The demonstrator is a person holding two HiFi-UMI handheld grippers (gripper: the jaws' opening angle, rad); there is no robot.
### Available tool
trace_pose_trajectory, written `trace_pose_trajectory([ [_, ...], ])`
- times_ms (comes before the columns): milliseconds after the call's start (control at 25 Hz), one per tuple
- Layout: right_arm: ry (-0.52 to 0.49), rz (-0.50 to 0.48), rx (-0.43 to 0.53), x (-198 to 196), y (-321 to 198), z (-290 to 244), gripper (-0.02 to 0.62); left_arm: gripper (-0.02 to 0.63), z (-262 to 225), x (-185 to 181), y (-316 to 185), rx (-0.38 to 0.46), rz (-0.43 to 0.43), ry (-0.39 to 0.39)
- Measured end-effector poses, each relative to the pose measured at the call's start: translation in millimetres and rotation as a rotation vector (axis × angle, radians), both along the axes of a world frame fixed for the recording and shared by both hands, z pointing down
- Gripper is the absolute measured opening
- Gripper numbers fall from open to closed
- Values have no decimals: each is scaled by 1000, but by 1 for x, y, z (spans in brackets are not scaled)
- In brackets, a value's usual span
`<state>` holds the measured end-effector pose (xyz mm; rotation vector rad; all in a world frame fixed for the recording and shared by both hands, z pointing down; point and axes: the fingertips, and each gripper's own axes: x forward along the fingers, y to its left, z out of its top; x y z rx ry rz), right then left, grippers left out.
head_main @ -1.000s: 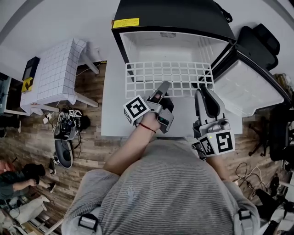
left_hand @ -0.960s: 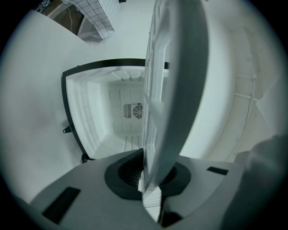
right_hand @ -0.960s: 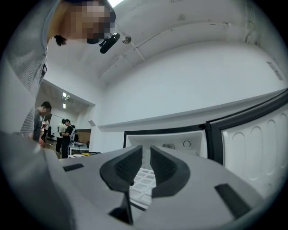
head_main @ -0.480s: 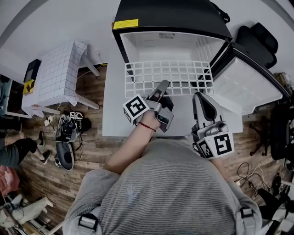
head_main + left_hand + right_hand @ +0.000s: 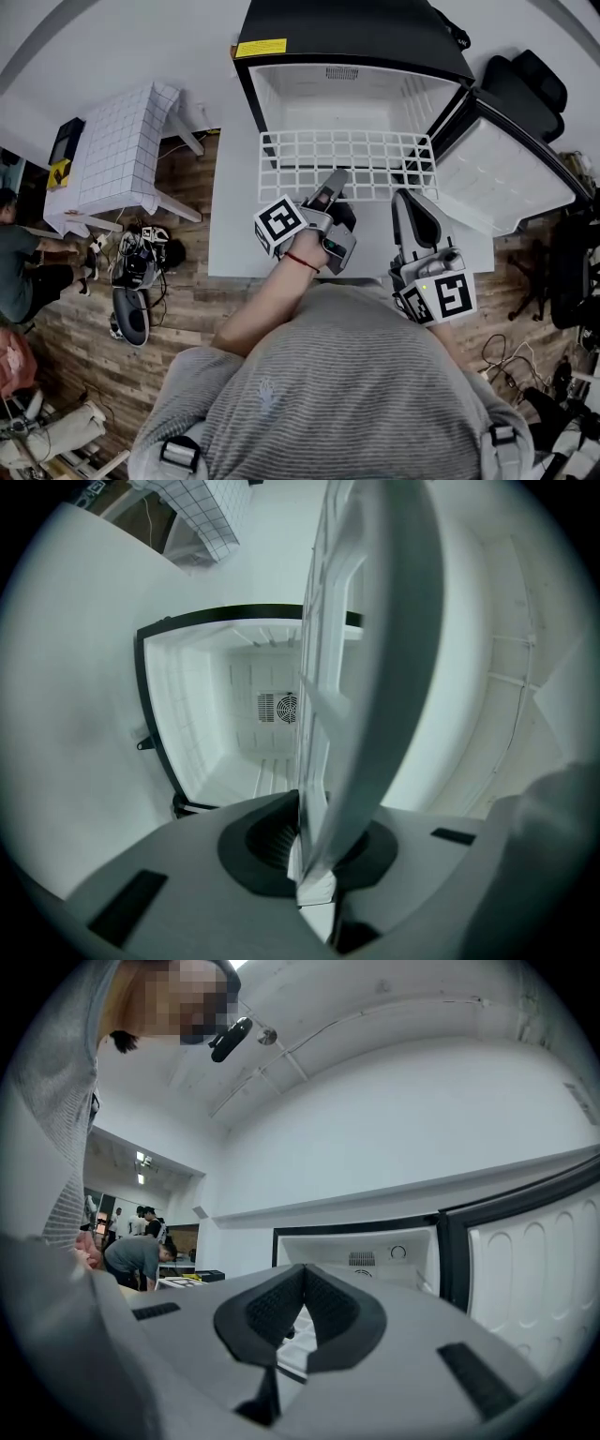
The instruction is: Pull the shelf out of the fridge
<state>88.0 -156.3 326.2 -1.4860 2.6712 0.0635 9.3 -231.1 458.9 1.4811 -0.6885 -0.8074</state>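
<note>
The black fridge [image 5: 356,37] stands open on a white table [image 5: 234,234], its inside white. The white wire shelf [image 5: 347,164] sticks out of its mouth over the table. My left gripper [image 5: 336,178] is shut on the shelf's front edge near the middle. In the left gripper view the shelf [image 5: 323,667] runs edge-on between the pads of that gripper [image 5: 314,855]. To the right, my right gripper [image 5: 405,197] sits by the shelf's front right corner, shut and holding nothing. In the right gripper view its pads [image 5: 302,1288] meet, facing the fridge [image 5: 366,1251].
The fridge door [image 5: 506,178] hangs open to the right, also seen in the right gripper view [image 5: 534,1260]. A white grid-topped table [image 5: 117,145] stands at the left and a black chair [image 5: 534,80] at the far right. Shoes and cables lie on the wood floor [image 5: 136,272].
The right gripper's jaws have closed on nothing. The left gripper and shelf have stayed where they were. A person at the far left has shifted about.
</note>
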Motion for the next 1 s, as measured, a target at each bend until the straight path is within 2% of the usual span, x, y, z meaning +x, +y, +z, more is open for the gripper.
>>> trace_pose_trajectory([
  [280, -9, 6, -6, 3, 1, 0, 12, 35, 0, 0, 1, 5, 1, 5],
  [640, 54, 14, 5, -1, 3, 1, 12, 35, 0, 1, 1, 8, 5, 5],
  [1000, 60, 18, 7, -1, 1, -2, 12, 35, 0, -1, 0, 8, 2, 6],
])
